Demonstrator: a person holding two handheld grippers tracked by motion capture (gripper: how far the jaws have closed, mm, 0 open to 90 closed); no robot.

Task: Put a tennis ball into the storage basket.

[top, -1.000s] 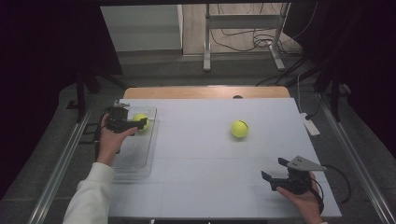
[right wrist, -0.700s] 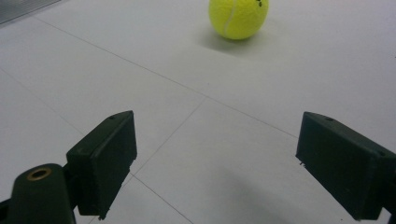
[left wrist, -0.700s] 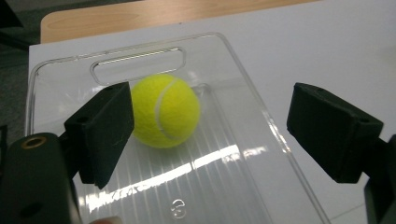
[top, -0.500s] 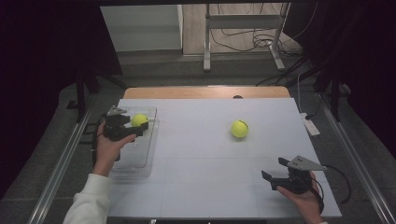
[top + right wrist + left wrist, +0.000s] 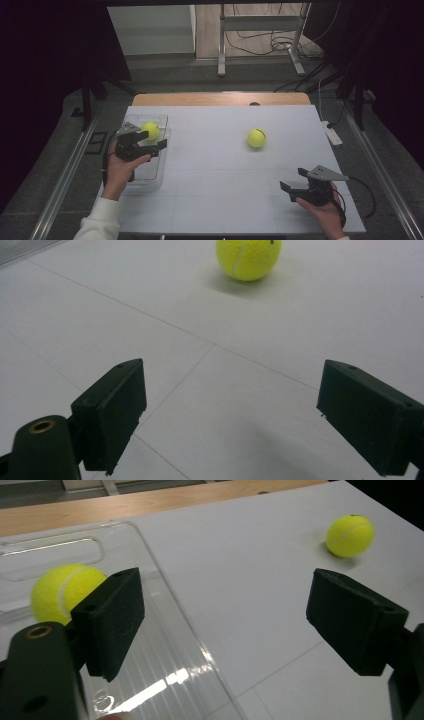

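One yellow tennis ball point(image 5: 150, 130) lies in the far end of a clear plastic bin point(image 5: 150, 172) at the table's left. My left gripper point(image 5: 150, 141) hovers over the bin just on the near side of that ball, open with nothing between its pads. In the left gripper view the ball point(image 5: 60, 592) sits behind the left pad point(image 5: 112, 622). A second tennis ball point(image 5: 256, 138) rests on the white table point(image 5: 210, 200), right of centre. My right gripper point(image 5: 295, 180) stands open near the front right, facing that ball point(image 5: 248, 257) from a distance.
The bin's transparent rim point(image 5: 170, 605) runs under my left gripper point(image 5: 225, 600). A wooden strip point(image 5: 215, 98) borders the table's far edge. Metal rails run along both sides and a white power strip point(image 5: 332, 134) lies at the right edge.
My left gripper has drawn back toward the near side and slightly right, away from the ball, which stays in the bin. The right gripper has not moved.
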